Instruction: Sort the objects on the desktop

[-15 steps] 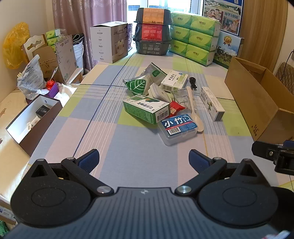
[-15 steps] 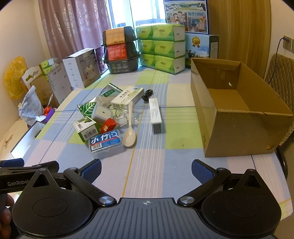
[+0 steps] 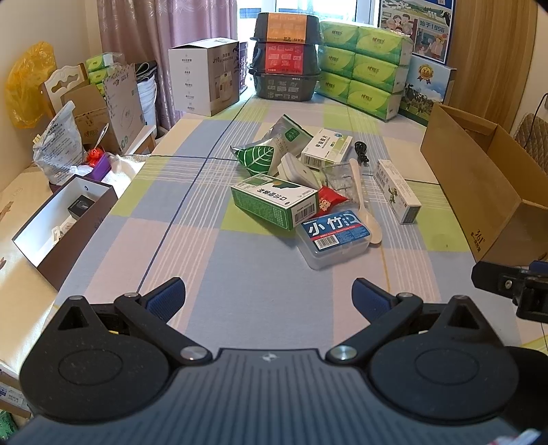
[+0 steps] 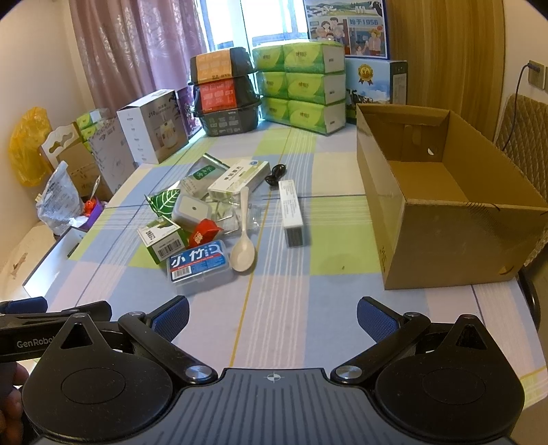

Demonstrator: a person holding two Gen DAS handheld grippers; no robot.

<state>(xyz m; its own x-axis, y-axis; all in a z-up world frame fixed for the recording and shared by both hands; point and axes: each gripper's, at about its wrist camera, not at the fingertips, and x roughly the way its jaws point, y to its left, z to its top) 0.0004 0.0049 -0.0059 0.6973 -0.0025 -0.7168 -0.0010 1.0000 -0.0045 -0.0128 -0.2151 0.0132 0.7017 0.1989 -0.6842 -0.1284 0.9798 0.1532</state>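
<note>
A checked-cloth counter [image 4: 274, 308] carries an open, empty cardboard box [image 4: 445, 219] at about two o'clock. At eleven o'clock lies a pile of small things: a green carton [image 3: 274, 202], a clear case with a blue label [image 3: 334, 236], a white spoon [image 4: 244, 236]. Both the left tool [image 3: 269, 296] and right tool [image 4: 273, 316] hover near the counter's front edge, jaws spread wide, holding nothing.

The scene is lit brightly by the blown-out window [image 4: 270, 20] far ahead; edges are bent and darkened by fisheye distortion.
</note>
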